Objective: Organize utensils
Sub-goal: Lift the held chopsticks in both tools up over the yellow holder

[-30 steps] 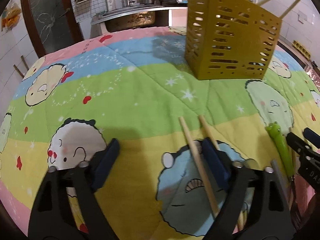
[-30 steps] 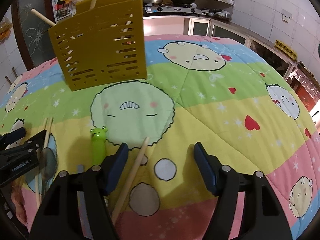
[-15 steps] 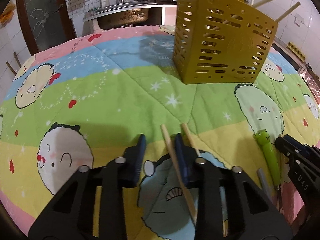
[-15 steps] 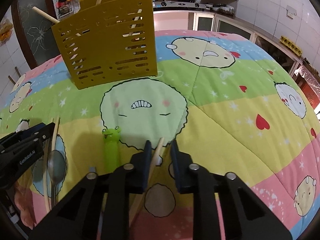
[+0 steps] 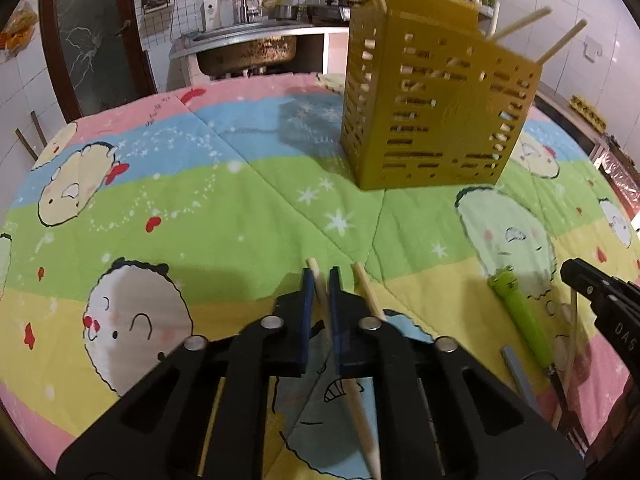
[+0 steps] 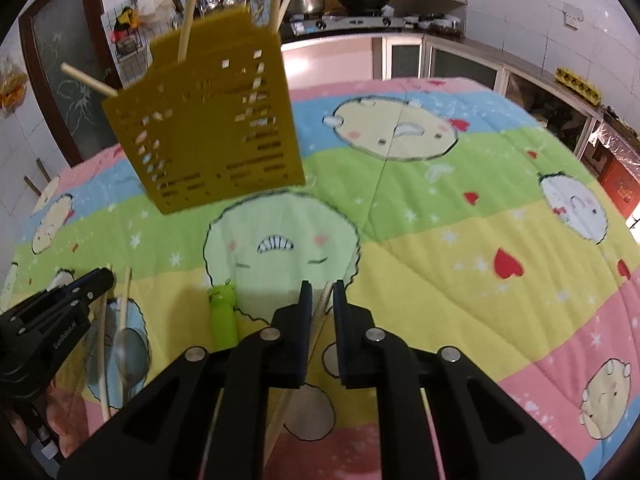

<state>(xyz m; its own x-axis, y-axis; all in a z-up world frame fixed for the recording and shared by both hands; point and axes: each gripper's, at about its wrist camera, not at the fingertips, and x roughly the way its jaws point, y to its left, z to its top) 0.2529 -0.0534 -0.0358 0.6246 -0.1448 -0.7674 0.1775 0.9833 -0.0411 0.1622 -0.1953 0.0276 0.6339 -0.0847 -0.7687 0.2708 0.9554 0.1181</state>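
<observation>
Both grippers have just closed. The left gripper (image 5: 319, 280) now pinches one chopstick (image 5: 316, 270), and the right gripper (image 6: 322, 294) pinches another chopstick (image 6: 326, 294). Both sticks lie near the quilt's (image 5: 240, 208) front edge. Next, I think, they go into the yellow holder (image 5: 436, 120) near the far edge.

White tiled walls (image 6: 520, 8), dark-framed door (image 5: 92, 36) far left, steel sink (image 5: 248, 46) beyond the desk's far edge, stove (image 6: 348, 22), shelves above.

white letters "GenRobot.AI" on the black plastic left gripper (image 6: 60, 320) | white letters "DAS" on the black plastic right gripper (image 5: 600, 308)
</observation>
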